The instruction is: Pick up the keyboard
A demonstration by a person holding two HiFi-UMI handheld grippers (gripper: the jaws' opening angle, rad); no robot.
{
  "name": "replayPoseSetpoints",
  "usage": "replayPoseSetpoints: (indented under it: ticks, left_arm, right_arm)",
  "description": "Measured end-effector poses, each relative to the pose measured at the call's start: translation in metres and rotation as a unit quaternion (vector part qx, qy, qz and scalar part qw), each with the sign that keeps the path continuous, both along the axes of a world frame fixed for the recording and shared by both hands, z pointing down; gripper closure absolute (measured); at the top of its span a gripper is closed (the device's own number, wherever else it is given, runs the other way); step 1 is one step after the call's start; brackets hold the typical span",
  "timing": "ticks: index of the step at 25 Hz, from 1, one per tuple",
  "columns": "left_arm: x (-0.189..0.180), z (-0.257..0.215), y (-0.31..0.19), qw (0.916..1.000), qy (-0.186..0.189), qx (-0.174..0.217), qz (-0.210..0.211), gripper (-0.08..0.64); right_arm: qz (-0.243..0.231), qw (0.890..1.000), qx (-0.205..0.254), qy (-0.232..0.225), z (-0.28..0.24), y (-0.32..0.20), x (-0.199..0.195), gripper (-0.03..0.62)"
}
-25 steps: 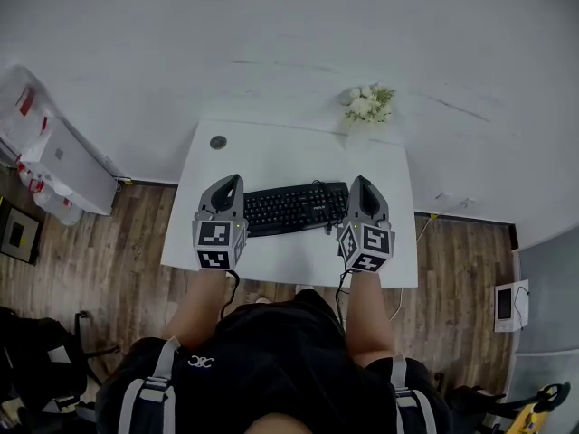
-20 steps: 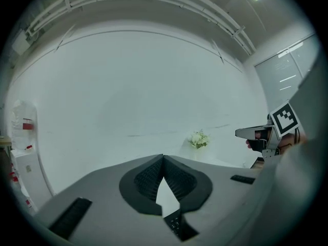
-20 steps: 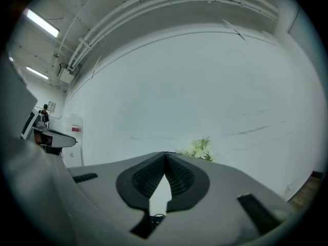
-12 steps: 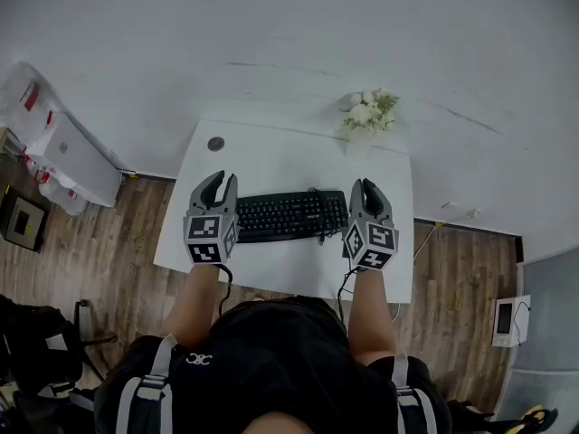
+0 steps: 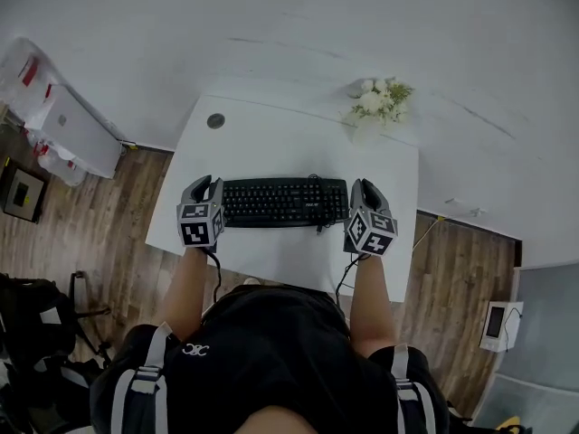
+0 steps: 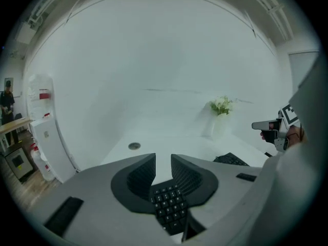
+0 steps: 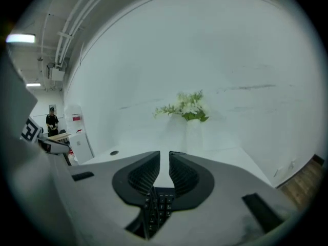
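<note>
A black keyboard (image 5: 280, 202) lies flat across the white table (image 5: 271, 147). My left gripper (image 5: 207, 184) is at its left end, jaws opening with a clear gap. In the left gripper view the keys (image 6: 169, 209) show below and behind the spread jaws of the left gripper (image 6: 163, 158), with no pad pressing on them. My right gripper (image 5: 362, 186) is at the keyboard's right end. In the right gripper view the right gripper (image 7: 164, 154) has its jaws a little apart, and the keys (image 7: 159, 206) sit low beneath them, not pinched.
A vase of white flowers (image 5: 378, 102) stands at the table's far right corner. A round cable hole (image 5: 215, 121) is at the far left. The keyboard's cable (image 5: 317, 183) loops off its back edge. A white cabinet (image 5: 77, 134) stands on the wooden floor to the left.
Both grippers have come down from above the table to the two ends of the keyboard. The left jaws have gone from shut to spread apart.
</note>
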State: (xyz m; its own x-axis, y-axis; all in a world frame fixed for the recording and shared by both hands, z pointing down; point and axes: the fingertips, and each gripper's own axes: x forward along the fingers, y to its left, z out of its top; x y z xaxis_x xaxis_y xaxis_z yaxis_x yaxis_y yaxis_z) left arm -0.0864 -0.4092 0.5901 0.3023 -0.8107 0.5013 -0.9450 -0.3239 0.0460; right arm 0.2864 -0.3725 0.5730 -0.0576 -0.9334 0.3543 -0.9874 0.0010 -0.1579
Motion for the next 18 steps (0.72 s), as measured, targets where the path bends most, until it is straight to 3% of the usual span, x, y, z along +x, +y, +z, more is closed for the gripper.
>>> replayPoseSetpoints:
  ticks: [3, 8, 13, 18]
  left_arm:
    - [-0.009, 0.036, 0.005, 0.9990, -0.007, -0.042, -0.015, 0.451]
    - [-0.021, 0.088, 0.010, 0.9944, -0.026, -0.098, -0.029, 0.451]
    - [-0.035, 0.132, 0.013, 0.9855, -0.036, -0.164, -0.028, 0.419]
    - [-0.050, 0.158, 0.014, 0.9781, -0.028, -0.204, -0.029, 0.417]
  right_arm:
    - [-0.011, 0.999, -0.033, -0.017, 0.029, -0.004, 0.002, 0.531]
    - [-0.031, 0.994, -0.104, 0.007, 0.090, -0.007, 0.009, 0.531]
    - [-0.035, 0.986, -0.163, 0.001, 0.136, -0.003, 0.018, 0.531]
    - [-0.035, 0.979, -0.200, -0.004, 0.157, -0.001, 0.028, 0.531]
